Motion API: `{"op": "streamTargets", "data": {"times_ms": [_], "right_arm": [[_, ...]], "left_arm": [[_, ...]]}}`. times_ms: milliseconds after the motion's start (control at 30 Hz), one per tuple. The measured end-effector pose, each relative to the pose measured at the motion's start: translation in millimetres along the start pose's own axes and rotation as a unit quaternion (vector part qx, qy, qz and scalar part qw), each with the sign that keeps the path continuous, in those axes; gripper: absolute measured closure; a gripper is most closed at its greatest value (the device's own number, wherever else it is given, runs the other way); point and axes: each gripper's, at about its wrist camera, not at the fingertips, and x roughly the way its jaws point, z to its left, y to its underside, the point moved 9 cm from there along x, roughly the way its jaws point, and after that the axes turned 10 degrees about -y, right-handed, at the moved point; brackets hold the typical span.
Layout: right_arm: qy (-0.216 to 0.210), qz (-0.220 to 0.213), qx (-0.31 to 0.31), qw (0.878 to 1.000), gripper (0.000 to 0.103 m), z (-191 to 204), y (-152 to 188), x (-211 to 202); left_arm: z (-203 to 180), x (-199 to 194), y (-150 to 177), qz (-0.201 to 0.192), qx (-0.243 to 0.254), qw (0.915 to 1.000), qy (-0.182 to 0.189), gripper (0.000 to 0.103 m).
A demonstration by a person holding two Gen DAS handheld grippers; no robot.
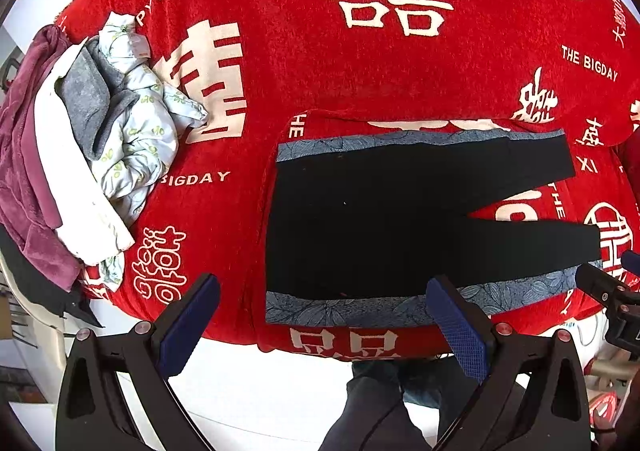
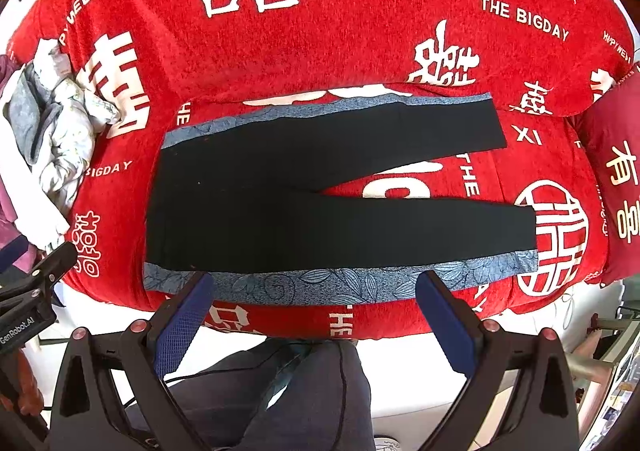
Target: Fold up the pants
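Lying flat on the red blanket (image 2: 360, 31), black pants (image 2: 280, 207) with blue floral side stripes, legs splayed rightward. Left hand-held gripper (image 1: 324, 315) and right hand-held gripper (image 2: 316, 311) both wide, empty, at near edge.

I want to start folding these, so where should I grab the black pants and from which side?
Grip the near blue-patterned side seam of the pants with the left gripper and right gripper, coming from the near edge: they lie flat, legs spread.

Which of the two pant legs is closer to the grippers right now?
The lower leg with the blue patterned stripe along its near edge, lying by the bed's front edge. The other leg angles away toward the back of the red blanket.
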Motion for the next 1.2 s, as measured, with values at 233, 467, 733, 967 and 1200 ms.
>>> {"op": "streamTargets", "data": {"times_ms": [233, 467, 733, 967, 1200], "right_arm": [[0.005, 0.003, -0.002, 1.0, 0.002, 4.1, -1.6, 1.9], [0.016, 0.005, -0.007, 1.0, 0.002, 8.0, -5.6, 3.3], [0.04, 0.012, -0.023, 0.999, 0.002, 7.8, -8.2, 3.8], [0.051, 0.017, -0.034, 0.998, 0.002, 11.5, -10.8, 4.4], [0.053, 0.01, -0.039, 0.998, 0.002, 16.8, -18.5, 4.1]], "left_arm": [[3.0, 3.6, -1.0, 0.001, -0.001, 1.0, 0.005, 0.0], [3.1, 7.8, -4.7, 0.004, -0.006, 0.9998, 0.017, 0.0], [-3.3, 9.9, -7.4, 0.006, -0.012, 0.9991, 0.04, 0.0], [0.0, 10.9, -14.3, 0.003, -0.021, 0.9989, 0.042, 0.0], [3.2, 12.2, -21.0, -0.003, -0.021, 0.9991, 0.037, 0.0]]}}
